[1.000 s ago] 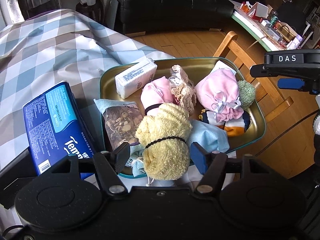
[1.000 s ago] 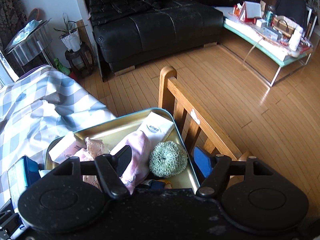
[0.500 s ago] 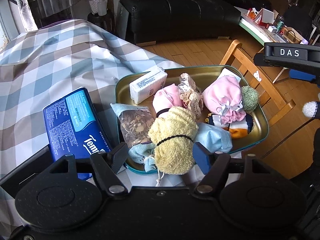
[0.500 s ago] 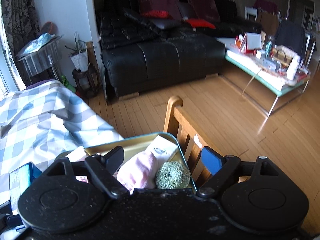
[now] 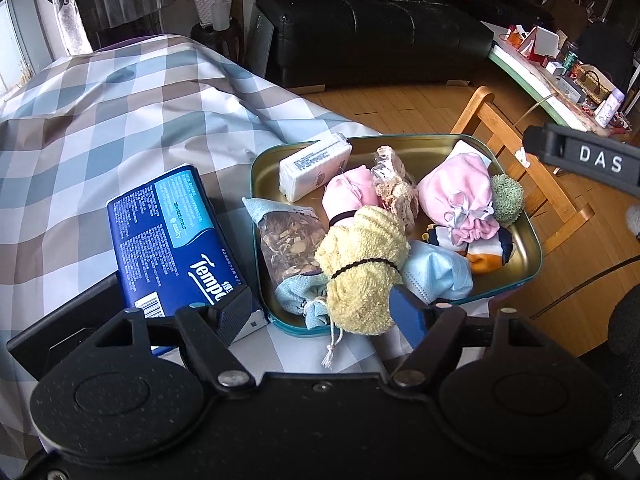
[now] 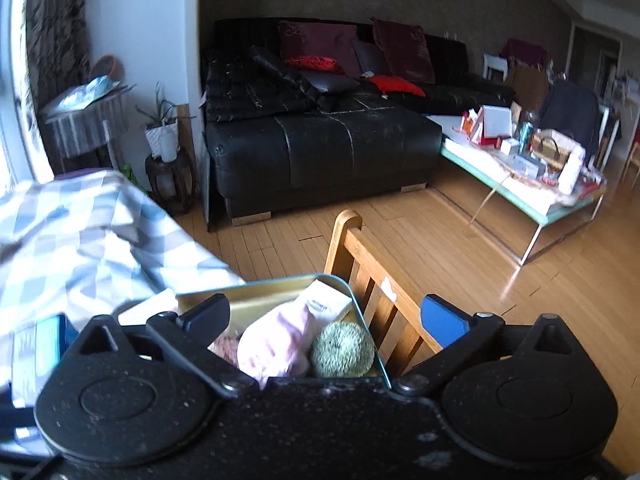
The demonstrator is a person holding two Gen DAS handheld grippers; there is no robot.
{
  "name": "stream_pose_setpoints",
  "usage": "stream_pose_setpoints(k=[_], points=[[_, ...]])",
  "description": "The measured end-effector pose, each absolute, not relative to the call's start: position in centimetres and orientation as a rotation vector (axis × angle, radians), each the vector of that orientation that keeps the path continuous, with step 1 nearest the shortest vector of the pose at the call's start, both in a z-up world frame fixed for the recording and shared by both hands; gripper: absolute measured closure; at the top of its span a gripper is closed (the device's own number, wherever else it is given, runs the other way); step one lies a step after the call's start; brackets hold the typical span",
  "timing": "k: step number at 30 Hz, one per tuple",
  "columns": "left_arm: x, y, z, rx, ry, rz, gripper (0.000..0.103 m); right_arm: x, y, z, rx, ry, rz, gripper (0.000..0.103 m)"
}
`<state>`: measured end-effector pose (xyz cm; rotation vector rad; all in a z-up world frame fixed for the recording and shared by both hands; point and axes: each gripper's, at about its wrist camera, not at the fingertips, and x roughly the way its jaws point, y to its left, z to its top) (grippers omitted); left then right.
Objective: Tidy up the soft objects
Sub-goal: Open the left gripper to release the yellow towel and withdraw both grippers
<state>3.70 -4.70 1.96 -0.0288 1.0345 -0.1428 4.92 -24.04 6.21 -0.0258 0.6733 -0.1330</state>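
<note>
In the left wrist view, one metal tray (image 5: 520, 236) is seen on the checked table (image 5: 120, 120). Nine soft things are counted in it: one yellow towel roll (image 5: 360, 272), two pink pouches (image 5: 456, 192), one lace bundle (image 5: 394, 188), one green scrubber (image 5: 507, 198), one blue mask (image 5: 436, 272), one herb sachet (image 5: 288, 240), one white tissue pack (image 5: 314, 166) and one striped cloth (image 5: 484, 246). One blue tissue pack (image 5: 172, 236) lies just beside the tray. The left gripper (image 5: 320, 312) is spread about halfway, its jaws having just been opening; the towel roll sits between them, unpressed. Compared with a second ago, the towel is released.

In the right wrist view, the right gripper (image 6: 326, 314) is spread fully, its jaws having just been opening, nothing held. The scrubber lies in the tray corner. Compared with before, more of the sofa (image 6: 320, 140) is shown.
</note>
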Motion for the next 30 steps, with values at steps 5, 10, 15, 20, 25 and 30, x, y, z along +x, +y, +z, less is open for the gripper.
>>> stream_pose_setpoints(k=[5,10,15,20,25,30], points=[[3.0,-4.5,1.7,-0.025,1.039,-0.139,0.032,3.1,-23.2,4.8,-0.052,0.700,-0.090,0.000],[2.3,-4.4,1.7,-0.022,1.021,-0.128,0.031,2.2,-23.1,3.1,-0.051,0.777,-0.095,0.000],[1.6,-4.5,1.4,-0.013,1.024,-0.126,0.031,0.7,-23.1,1.7,-0.026,0.831,-0.102,0.000],[0.7,-4.3,0.9,-0.026,1.041,-0.121,0.030,-0.8,-22.8,0.7,-0.021,0.865,-0.111,0.000],[-0.1,-3.8,0.5,-0.037,1.028,-0.101,0.018,-1.9,-22.3,0.3,-0.031,0.846,-0.104,0.001],[-0.2,-3.6,0.3,-0.032,1.031,-0.088,0.018,-2.0,-22.1,0.4,-0.007,0.822,-0.074,0.001]])
